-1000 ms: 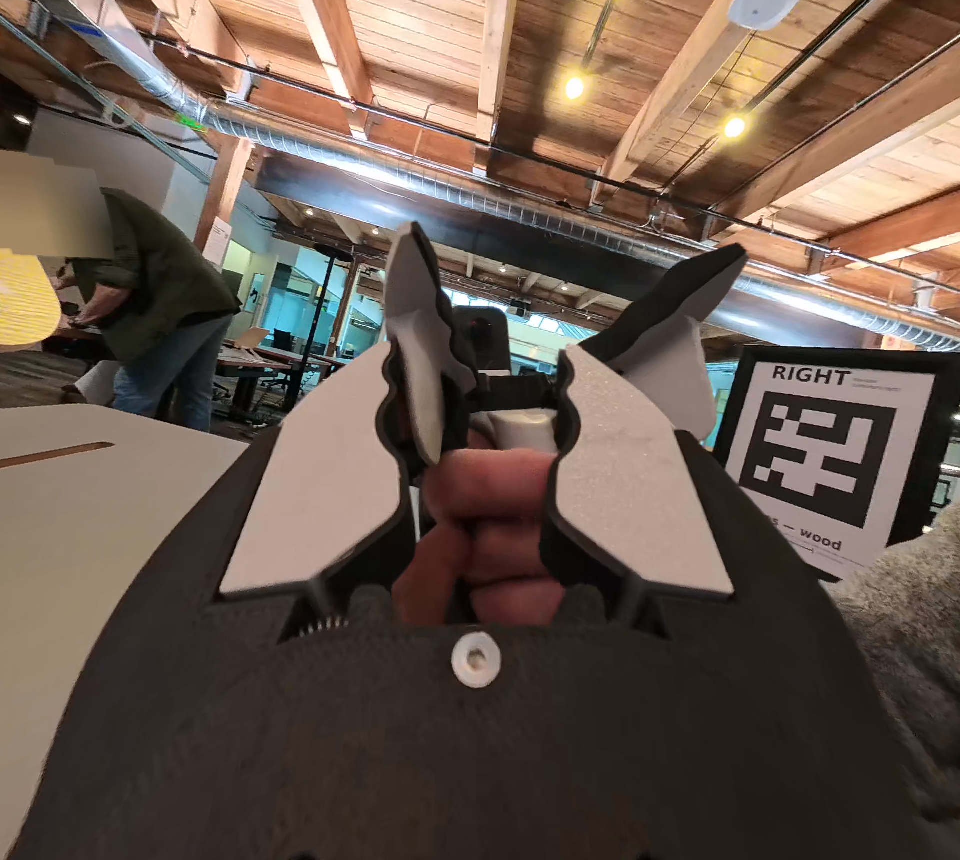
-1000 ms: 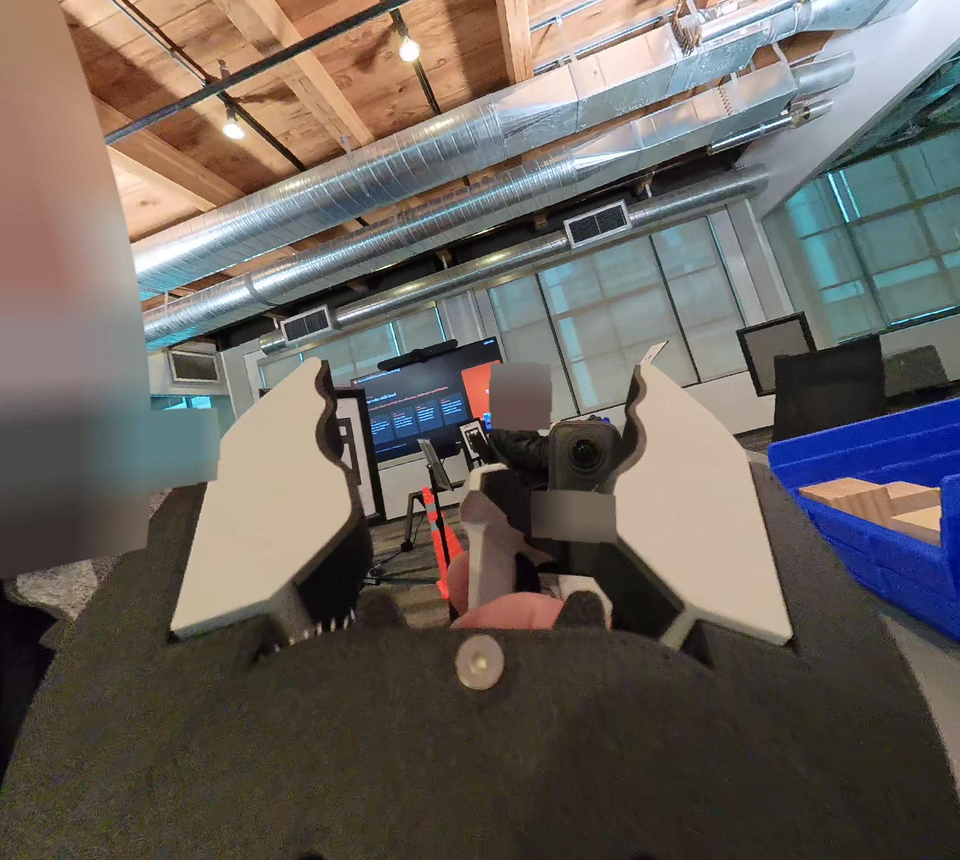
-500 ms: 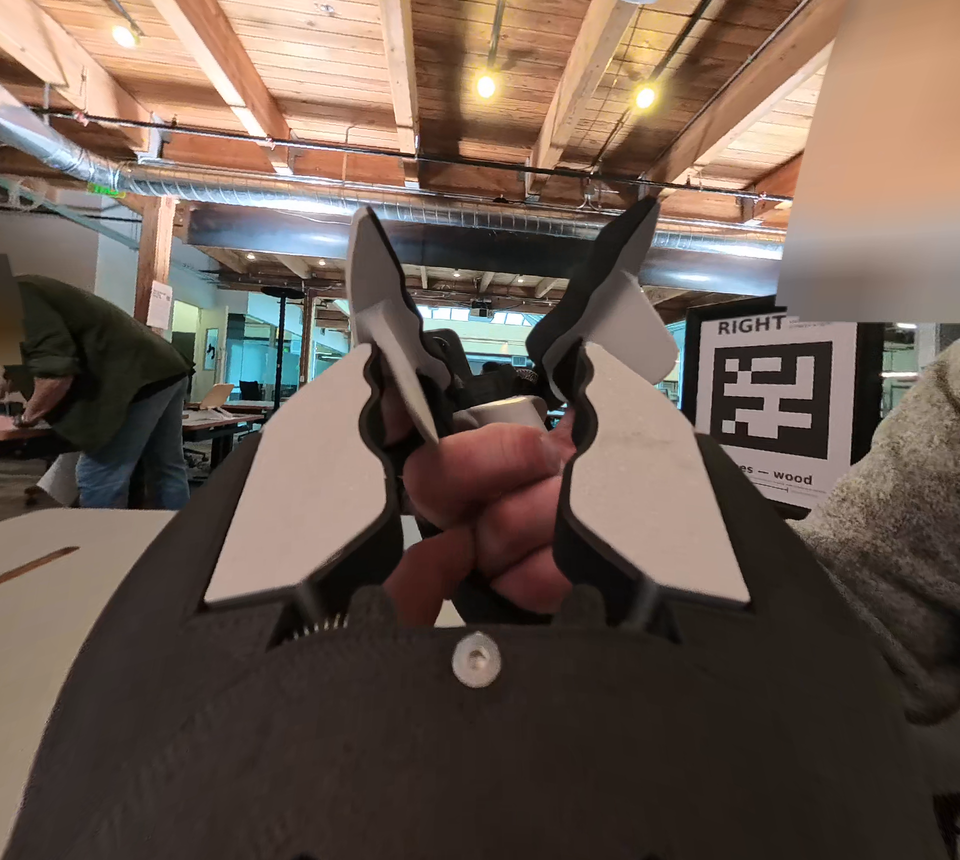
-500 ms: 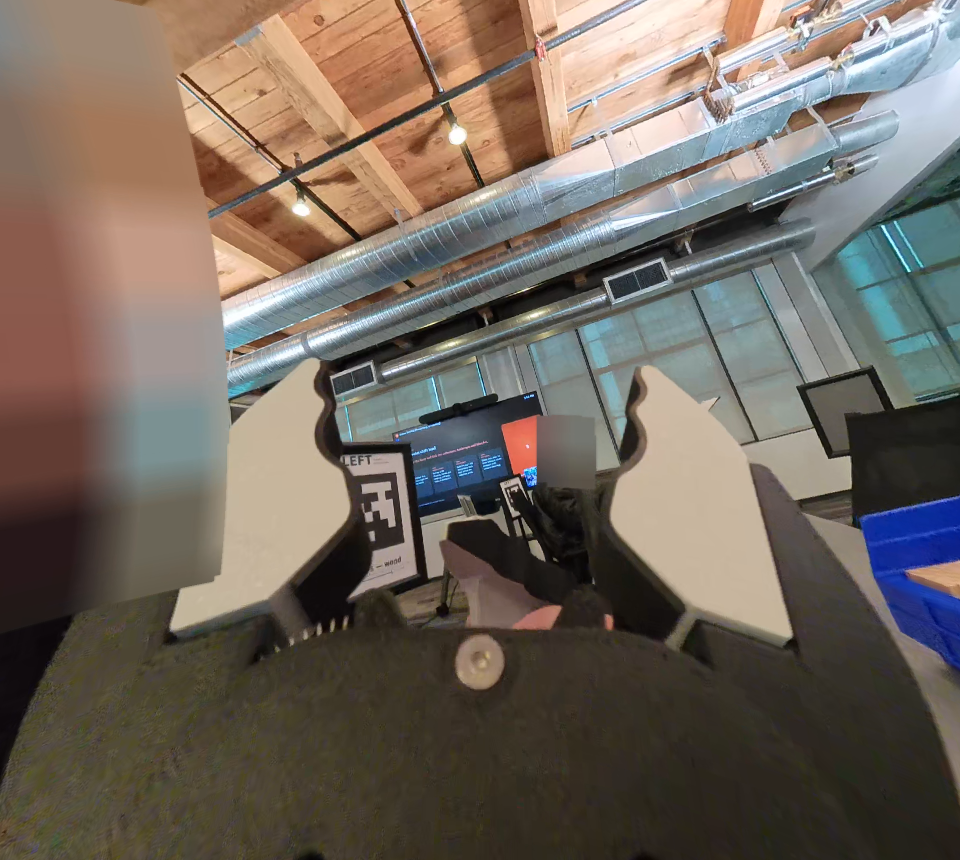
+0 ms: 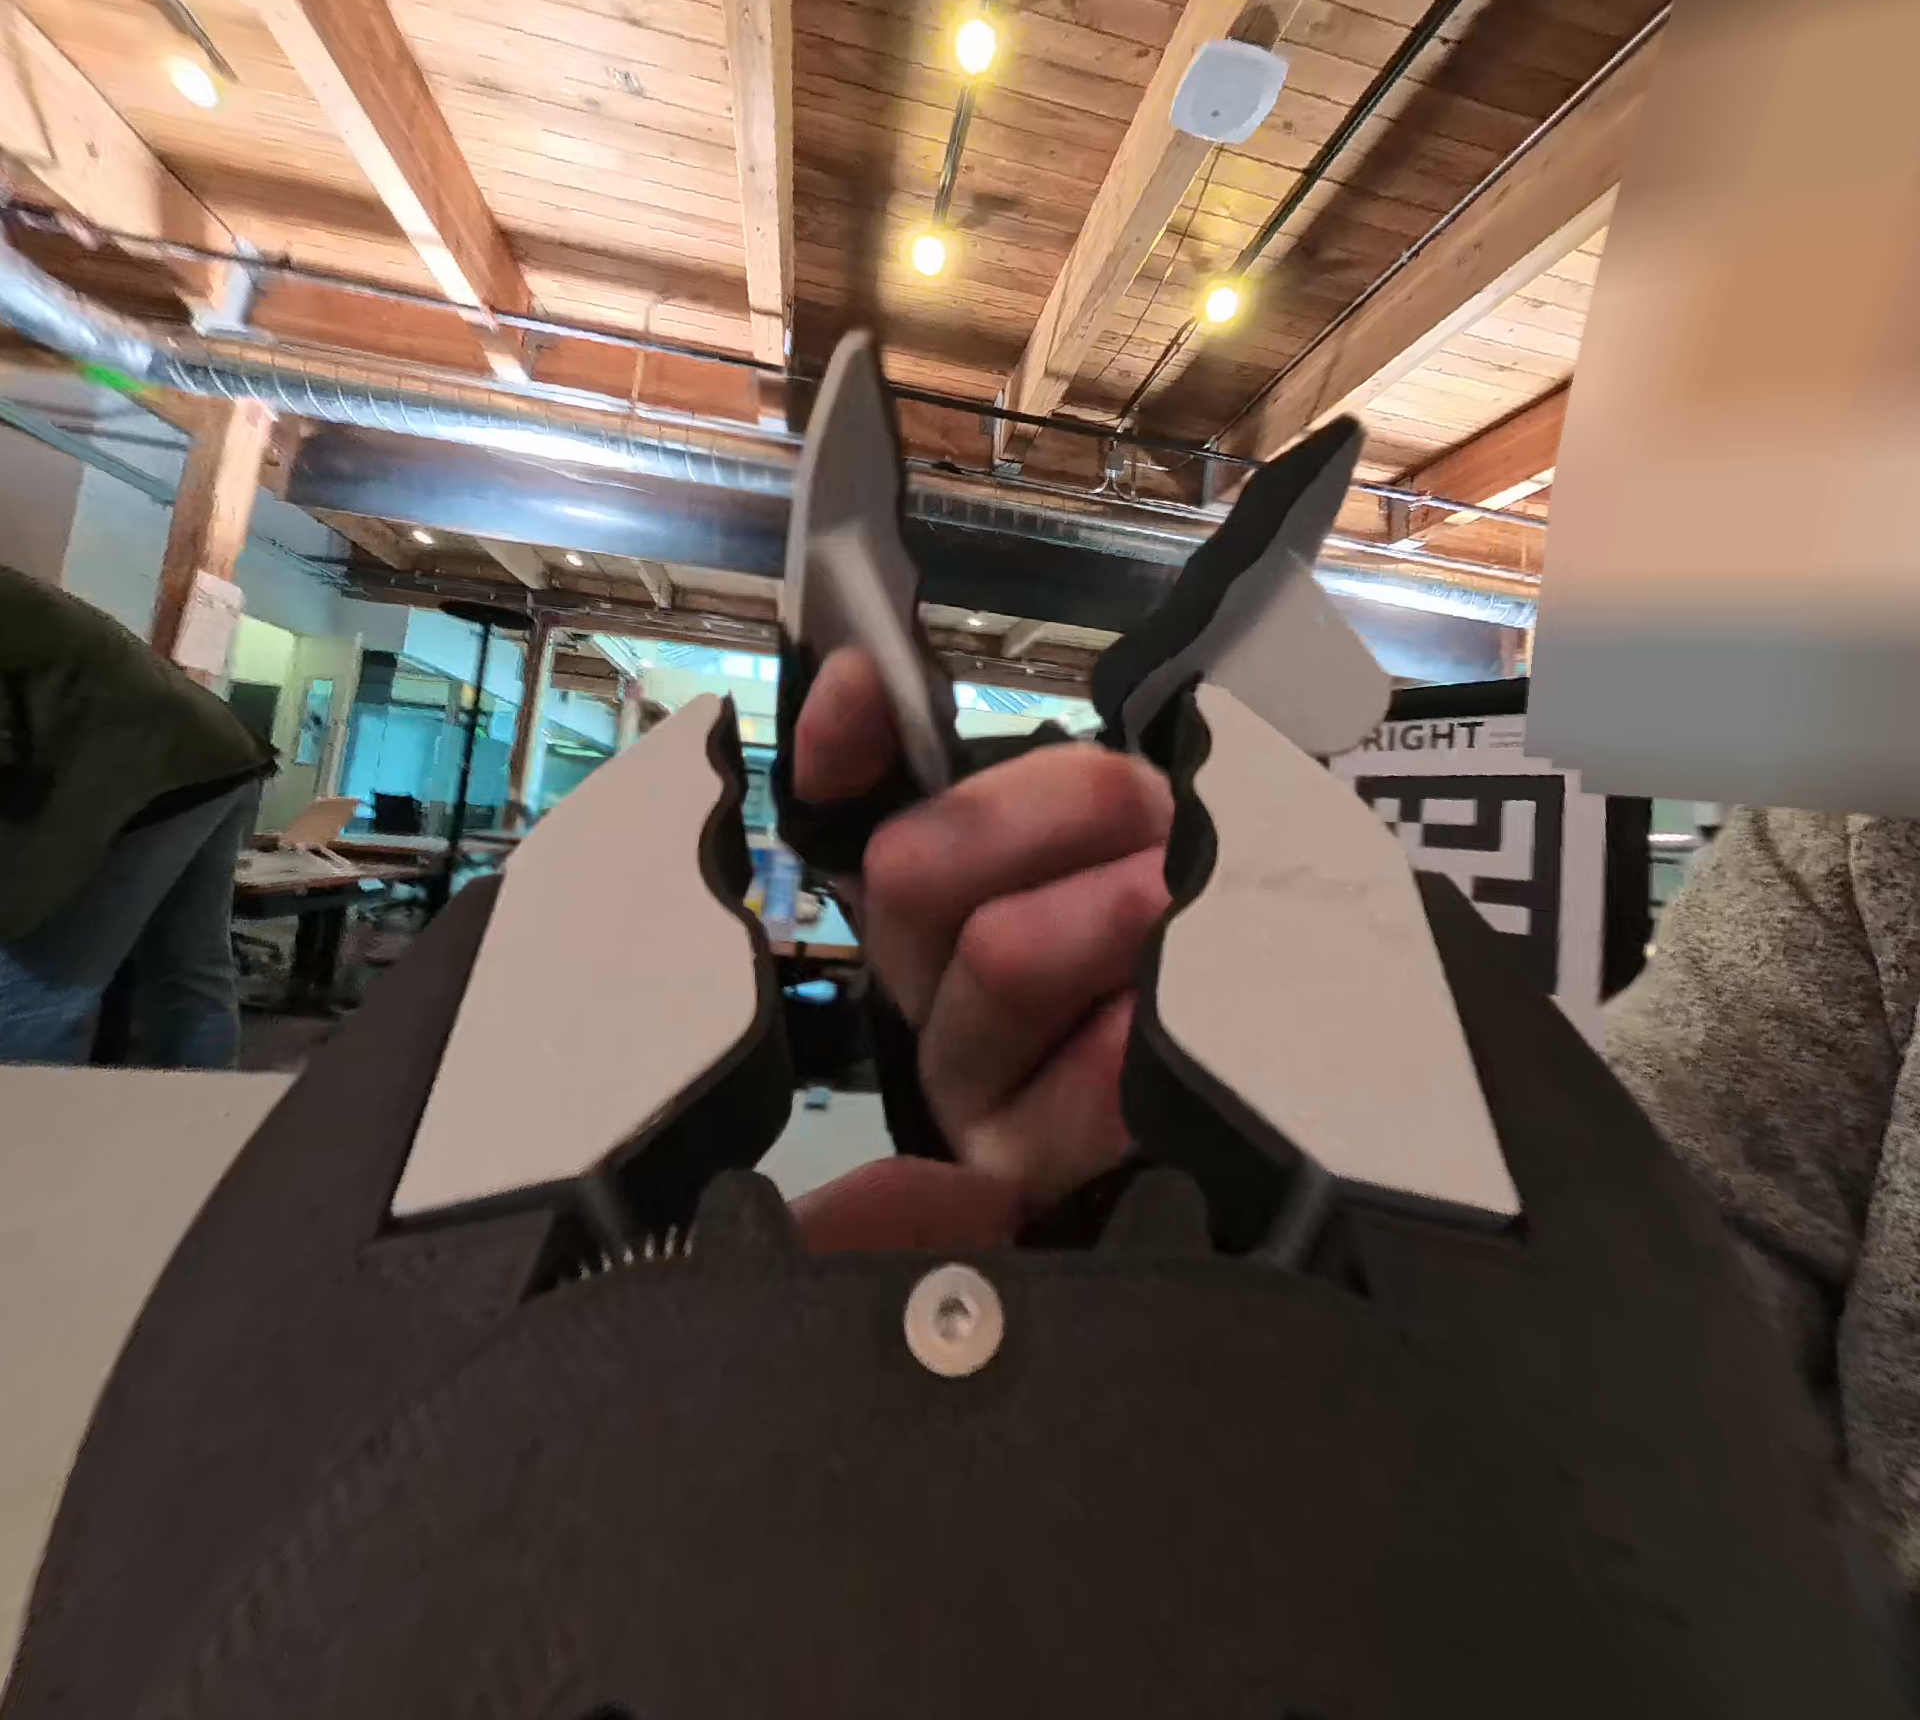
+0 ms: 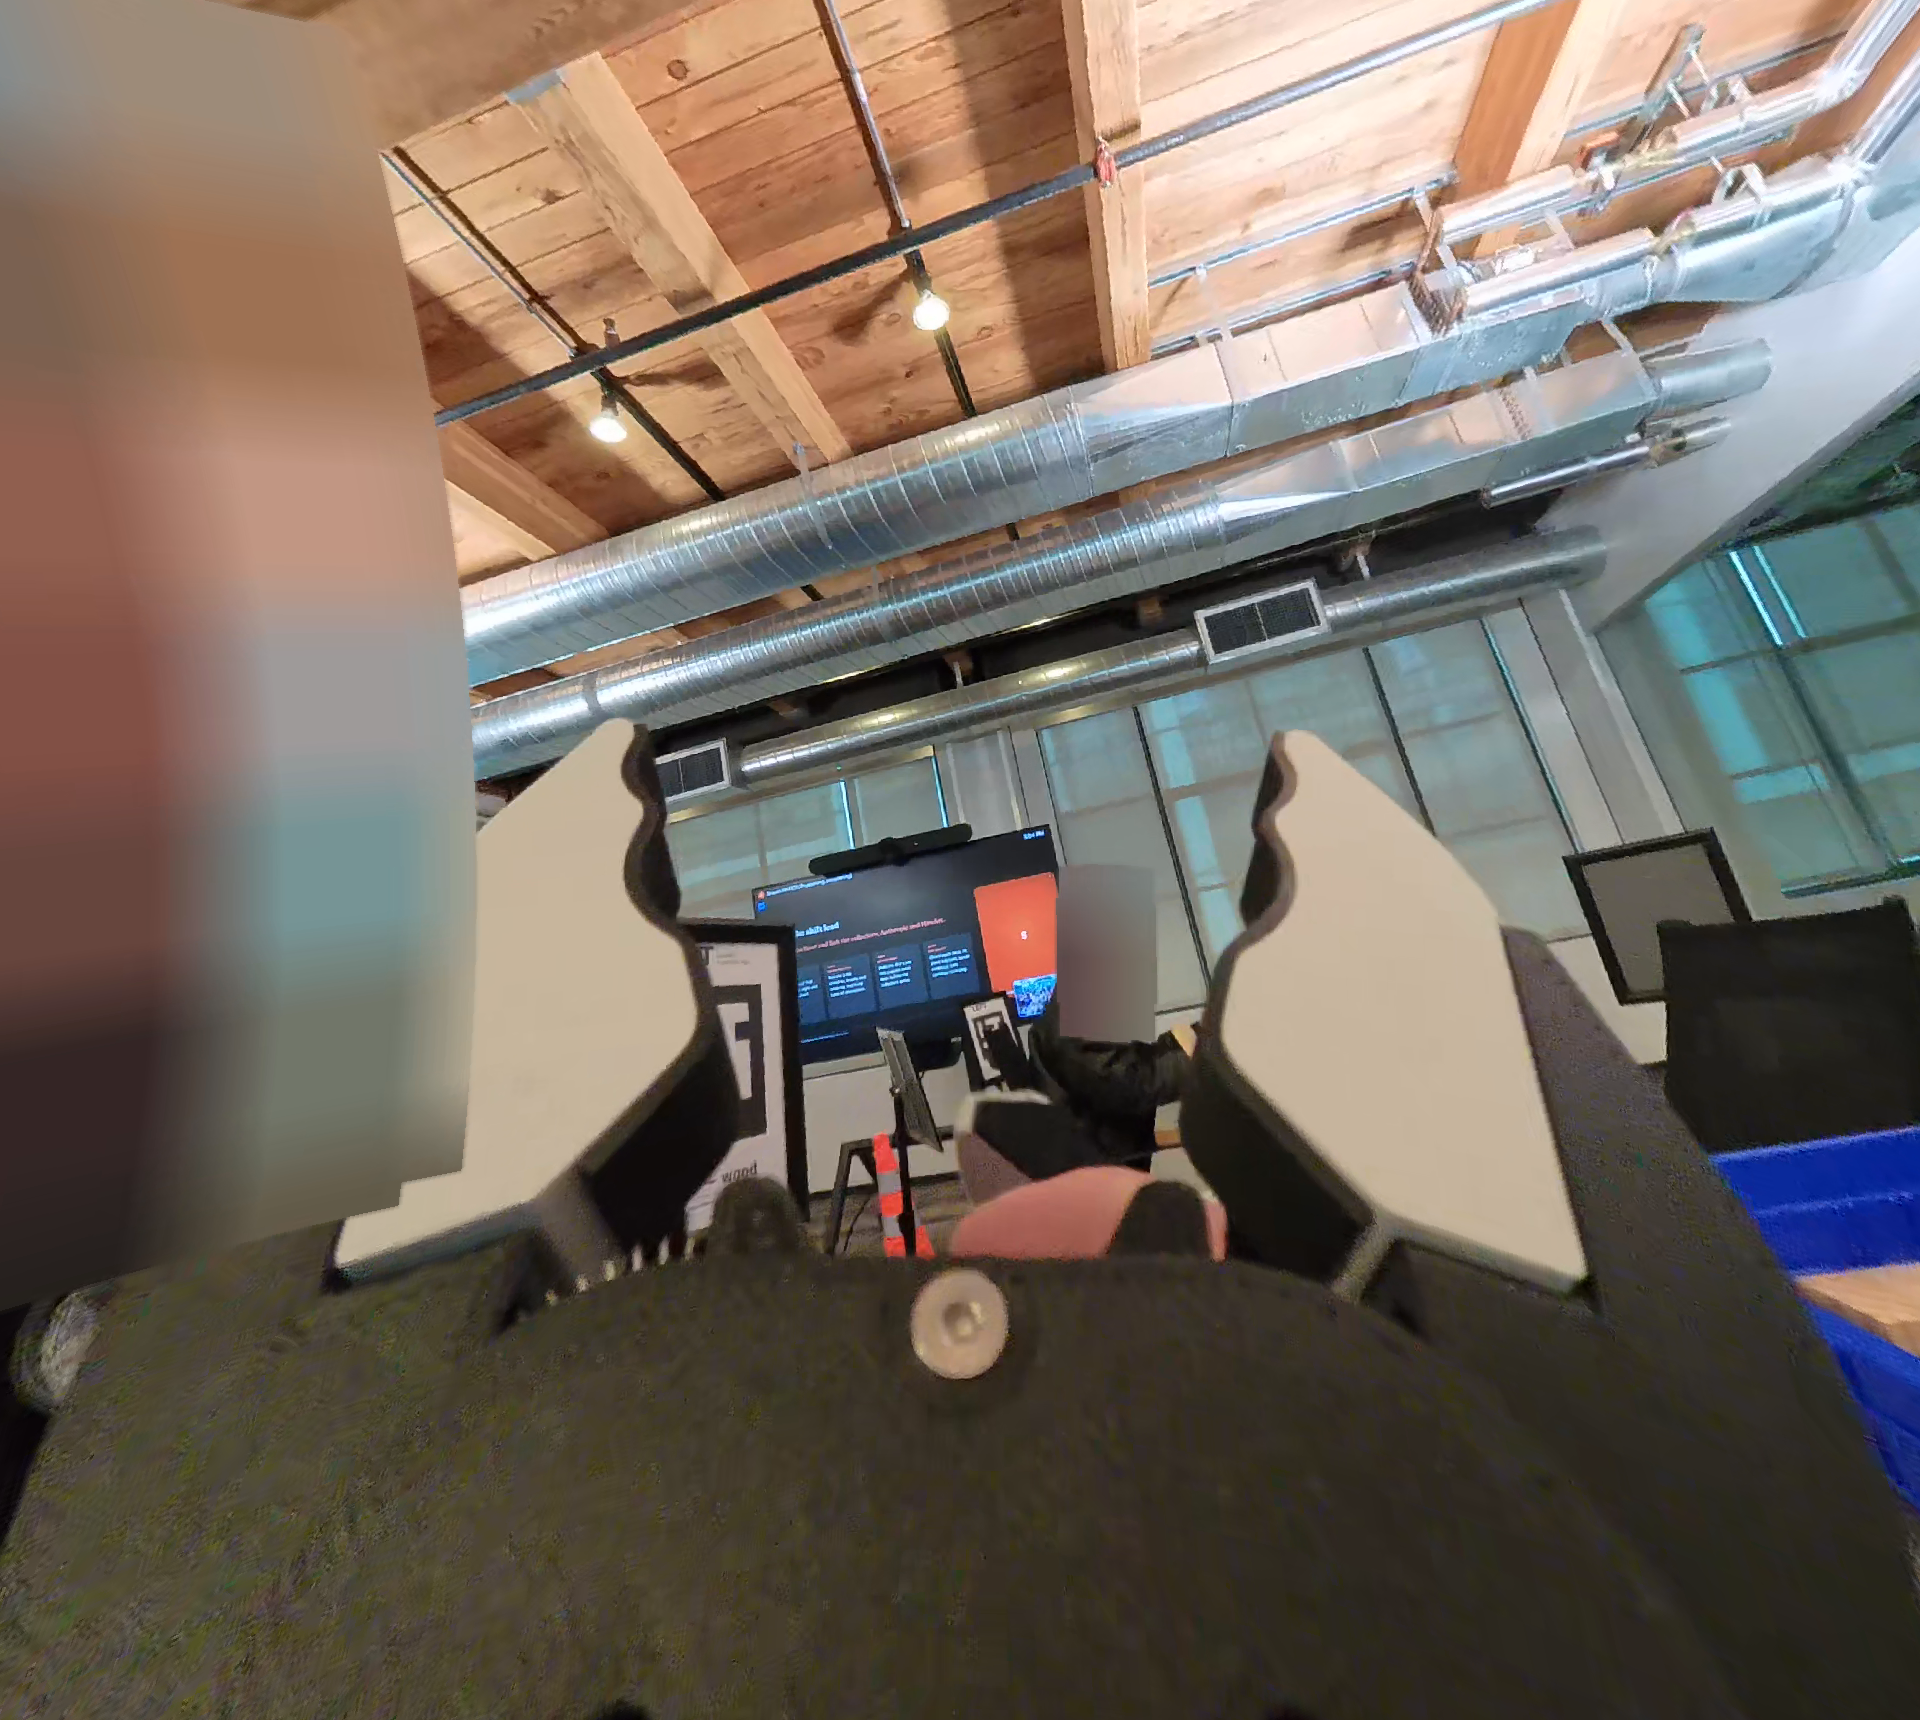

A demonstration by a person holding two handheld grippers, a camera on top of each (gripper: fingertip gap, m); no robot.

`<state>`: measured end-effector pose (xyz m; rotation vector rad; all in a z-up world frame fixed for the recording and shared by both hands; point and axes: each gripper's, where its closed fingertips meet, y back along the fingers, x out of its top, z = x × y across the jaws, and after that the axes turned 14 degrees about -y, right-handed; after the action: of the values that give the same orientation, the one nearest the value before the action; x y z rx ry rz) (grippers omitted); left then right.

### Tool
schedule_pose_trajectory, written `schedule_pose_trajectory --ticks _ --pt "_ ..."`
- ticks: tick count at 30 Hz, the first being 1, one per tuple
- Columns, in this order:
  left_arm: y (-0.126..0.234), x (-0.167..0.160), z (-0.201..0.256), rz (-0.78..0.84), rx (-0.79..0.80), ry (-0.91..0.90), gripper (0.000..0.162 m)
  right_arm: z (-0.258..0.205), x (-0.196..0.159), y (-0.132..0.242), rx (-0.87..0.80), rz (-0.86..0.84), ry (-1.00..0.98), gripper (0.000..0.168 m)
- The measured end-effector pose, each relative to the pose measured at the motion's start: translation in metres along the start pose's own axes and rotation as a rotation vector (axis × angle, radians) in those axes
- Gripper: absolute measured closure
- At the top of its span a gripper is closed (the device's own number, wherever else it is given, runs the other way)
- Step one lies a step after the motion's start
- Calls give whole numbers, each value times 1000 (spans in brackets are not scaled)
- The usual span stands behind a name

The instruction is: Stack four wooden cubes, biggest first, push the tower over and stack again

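Pre-start: left gripper (image 5: 961,766) and right gripper (image 6: 956,829) both wide open, empty, aimed ceilingward; next, drop toward blue bin (image 6: 1813,1203), biggest cube.

left wrist view had 2 black-and-grey two-finger grippers: own left gripper (image 5: 961,725) w/ fingers apart, right gripper (image 5: 1070,465) beyond it; 4 lit ceiling bulbs. right wrist view had 1 blue plastic bin (image 6: 1839,1203), 1 dark wall screen (image 6: 904,932), 2 lit bulbs.

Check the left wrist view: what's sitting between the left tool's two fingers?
The other tool, pointing up with jaws apart, and the hand gripping it. No cube there. Left tool is open, empty; seen in the left wrist view.
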<state>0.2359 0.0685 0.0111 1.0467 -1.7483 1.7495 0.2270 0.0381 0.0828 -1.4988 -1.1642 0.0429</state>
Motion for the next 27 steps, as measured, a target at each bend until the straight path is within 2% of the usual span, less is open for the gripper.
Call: schedule_pose_trajectory --ticks 1,3,6,8,11,12,14,15,17,19,22,23,25,27 --pt "1 -5 0 -10 -6 25 82 -5 1 -3 14 1 11 65" --pt "0 0 5 23 -29 55 87 -10 2 -9 29 3 14 63" --pt "2 -1 3 27 -32 95 80 -6 1 -11 11 8 -1 50" --pt "3 -7 7 8 -65 133 80 -12 -3 -13 32 -15 15 71" --pt "3 -5 11 -16 -46 44 84 -27 -10 -13 100 -83 76 105" --pt "6 -1 9 5 -35 47 100 -27 -12 -10 96 -104 96 117" --pt "11 2 7 -5 -2 -10 113 -22 -17 -5 71 -173 135 142" --pt "14 1 7 -28 17 -59 122 -21 -18 -2 59 -197 154 150" --pt "20 2 5 -81 39 -126 132 -13 -26 1 -6 -272 238 150" --pt "30 5 1 -136 78 -203 139 -2 -33 4 -86 -355 328 143" --pt "47 10 -13 -229 173 -284 134 10 -24 10 -178 -361 472 162" --pt "54 11 -18 -264 207 -315 133 23 -19 16 -274 -375 574 168" --pt "69 16 -29 -322 290 -348 132 54 -14 36 -484 -471 778 168" --pt "87 22 -43 -407 382 -433 142 81 -4 61 -652 -524 860 164"
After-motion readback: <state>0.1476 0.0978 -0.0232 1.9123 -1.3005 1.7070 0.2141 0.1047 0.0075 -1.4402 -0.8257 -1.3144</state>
